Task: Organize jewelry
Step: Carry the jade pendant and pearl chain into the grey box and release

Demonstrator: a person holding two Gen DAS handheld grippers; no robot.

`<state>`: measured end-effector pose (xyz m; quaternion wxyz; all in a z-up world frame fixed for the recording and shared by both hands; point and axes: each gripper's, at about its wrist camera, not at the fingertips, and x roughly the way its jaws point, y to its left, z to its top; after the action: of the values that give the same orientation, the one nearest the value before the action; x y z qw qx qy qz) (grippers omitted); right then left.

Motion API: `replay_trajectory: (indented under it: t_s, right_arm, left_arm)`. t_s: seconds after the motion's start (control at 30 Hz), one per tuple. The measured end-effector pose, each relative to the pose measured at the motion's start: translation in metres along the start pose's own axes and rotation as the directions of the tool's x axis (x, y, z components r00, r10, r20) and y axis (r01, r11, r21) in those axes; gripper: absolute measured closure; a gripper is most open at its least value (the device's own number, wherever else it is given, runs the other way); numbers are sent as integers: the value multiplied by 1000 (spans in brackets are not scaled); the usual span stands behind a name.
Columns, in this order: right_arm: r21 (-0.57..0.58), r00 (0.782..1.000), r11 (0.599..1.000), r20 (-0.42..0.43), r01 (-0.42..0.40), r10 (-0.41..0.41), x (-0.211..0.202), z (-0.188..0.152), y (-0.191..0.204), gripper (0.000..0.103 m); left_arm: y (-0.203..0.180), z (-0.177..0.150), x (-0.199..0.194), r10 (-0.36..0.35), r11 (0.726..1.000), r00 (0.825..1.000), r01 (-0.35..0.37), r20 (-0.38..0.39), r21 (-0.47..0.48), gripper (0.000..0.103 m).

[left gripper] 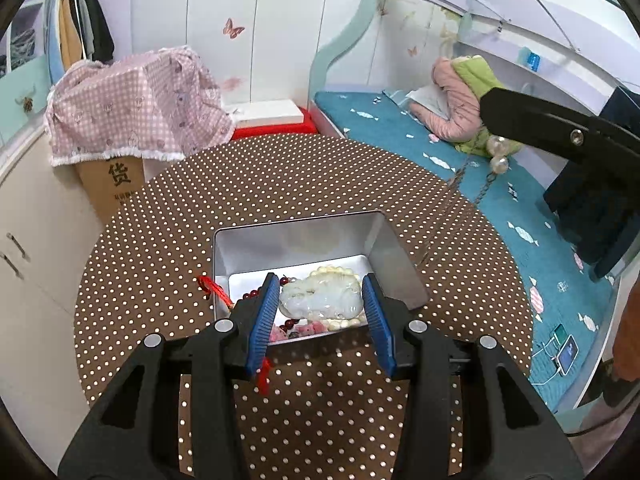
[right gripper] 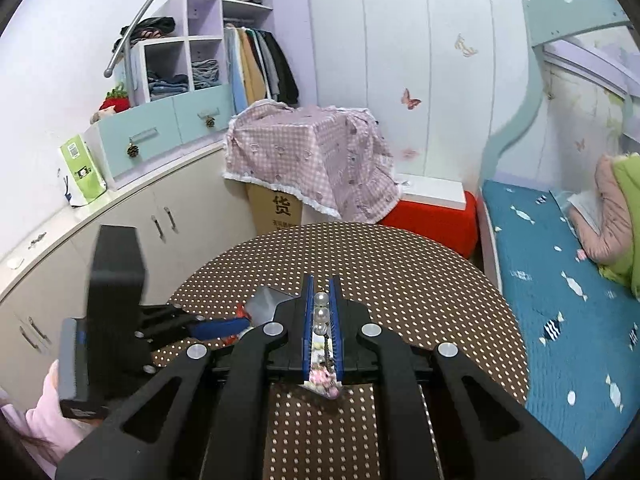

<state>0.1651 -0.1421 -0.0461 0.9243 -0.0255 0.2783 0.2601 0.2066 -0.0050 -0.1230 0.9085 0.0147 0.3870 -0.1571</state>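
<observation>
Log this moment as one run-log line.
left gripper: open, over metal tin | right gripper: shut on pearl chain, held aloft | tin holds jade pendant, beads | step: chain not yet in tin

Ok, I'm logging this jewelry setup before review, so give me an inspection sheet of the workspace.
Surface: round table under a brown polka-dot cloth.
Job's things: open metal tin holding a pale jade carving, dark red beads and pink pieces; pearl chain held above the table.
Clutter: nothing seen on the cloth.
Grippers: left gripper open over the tin; right gripper shut on the pearl chain.
Cables: white charging leads by phones on the bed.
Surroundings: blue bed, wardrobe, cardboard box under pink gingham cloth.
</observation>
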Motion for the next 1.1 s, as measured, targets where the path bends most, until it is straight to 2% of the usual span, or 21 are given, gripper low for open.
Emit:
replay_trajectory:
  t_s: [0.07, 0.37, 0.47, 0.53, 0.7, 0.9, 1.1]
  right_arm:
    - [-1, 999, 1000, -34, -11, 11, 15, -3, 0, 96]
    - [59, 985, 997, -163, -43, 52, 61, -19, -7, 96]
    - [72, 983, 996, -172, -50, 62, 63, -23, -9, 94]
    - [81, 981, 996, -182, -46, 60, 64, -25, -10, 94]
    - [98, 981, 995, -188, -20, 38, 60, -29, -14, 71]
    - [78, 983, 996, -177, -34, 47, 59, -24, -2, 68]
    - [38, 977, 996, -192, -84, 90, 67, -20, 22, 68]
  left_arm:
    - [3, 0, 7, -9, 1000, 1000, 9, -10, -9, 63]
    - [13, 1, 31, -8, 1000, 999, 7, -53, -21, 62]
    - [14, 1, 33, -8, 1000, 998, 7, -55, -18, 61]
    - [14, 2, 32, -3, 1000, 999, 2, -51, -19, 53]
    - [15, 2, 23, 8, 1000, 999, -9, -32, -22, 52]
    - [23, -2, 0, 43, 998, 999, -43, 5, -46, 52]
    - [40, -12, -20, 92, 993, 996, -90, 19, -72, 52]
